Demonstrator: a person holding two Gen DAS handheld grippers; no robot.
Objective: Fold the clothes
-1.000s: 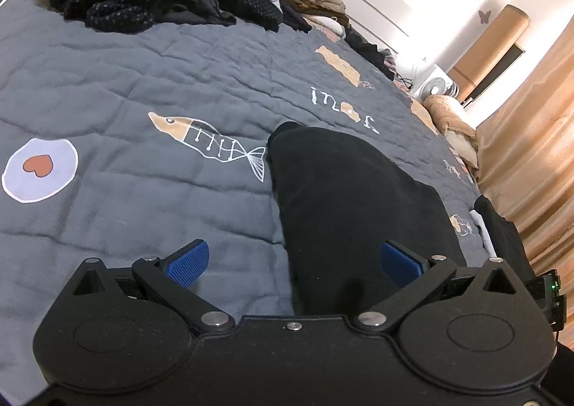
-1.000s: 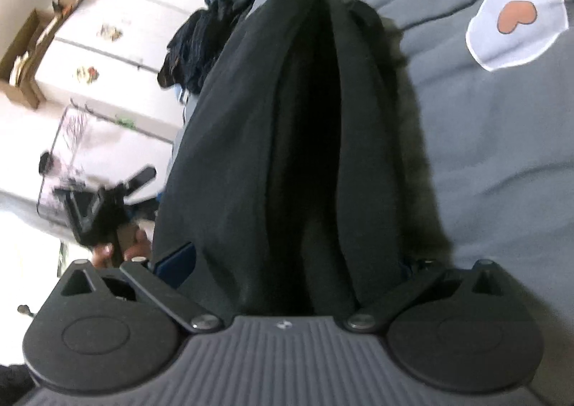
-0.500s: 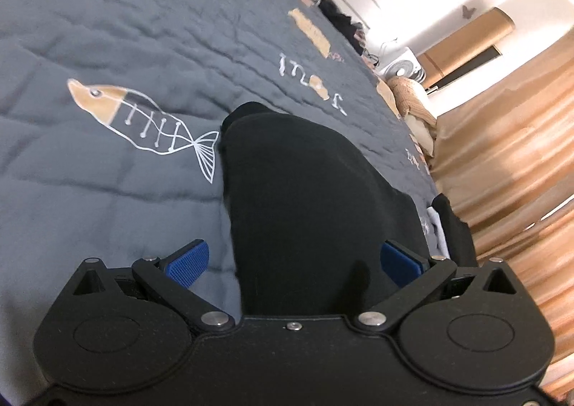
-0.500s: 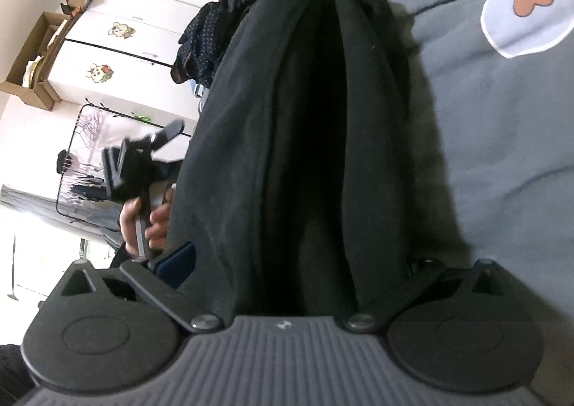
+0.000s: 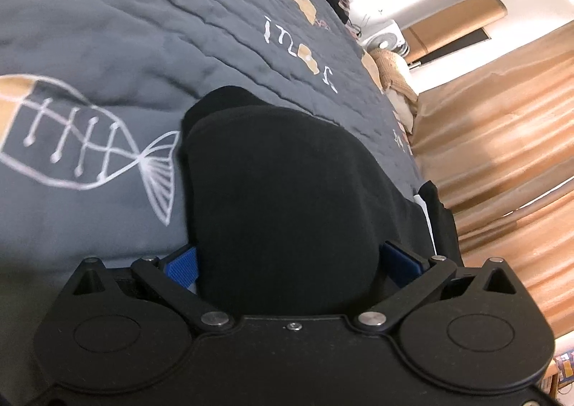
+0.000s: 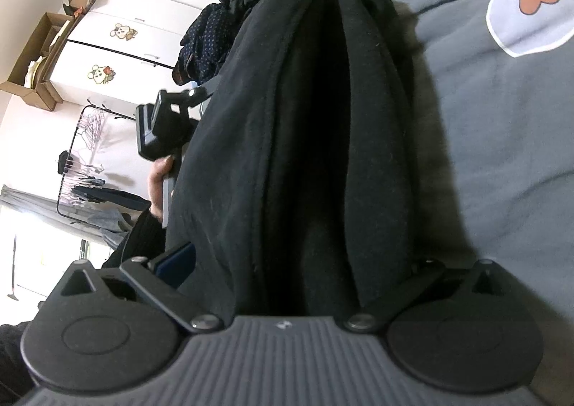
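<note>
grey quilted bedding (image 5: 107,29), printed with a fish skeleton (image 5: 86,144) and a heart in a pale patch (image 6: 531,4), fills both wrist views, with tan curtains (image 5: 502,119) on one side and a white wardrobe (image 6: 118,36) on the other. the black garment (image 5: 283,205) lies on the bedding as a long bundle of thick folds, running away from each camera.

what has changed over the last second is on the left side. a second ago the left gripper (image 5: 288,262) hung above the near end of the garment with its blue pads wide apart and clear of the cloth; half a second ago it was lower and closer; now the cloth bulges up between the pads and one blue pad (image 5: 181,268) presses against its side. the spread of the jaws looks the same across the three moments, so whether they have begun to close cannot be told. the fish print has slid leftward and grown, which fits the gripper coming in and down.

the right gripper (image 6: 297,262) has kept its clamp on the other end of the garment throughout, folds bunched between its fingers (its far finger is buried in cloth). in the right wrist view the left gripper, held in the person's hand (image 6: 159,183), has come up beside the bundle.

for the task this reads as both ends nearly secured, likely so the bundle can be lifted or doubled over next.
</note>
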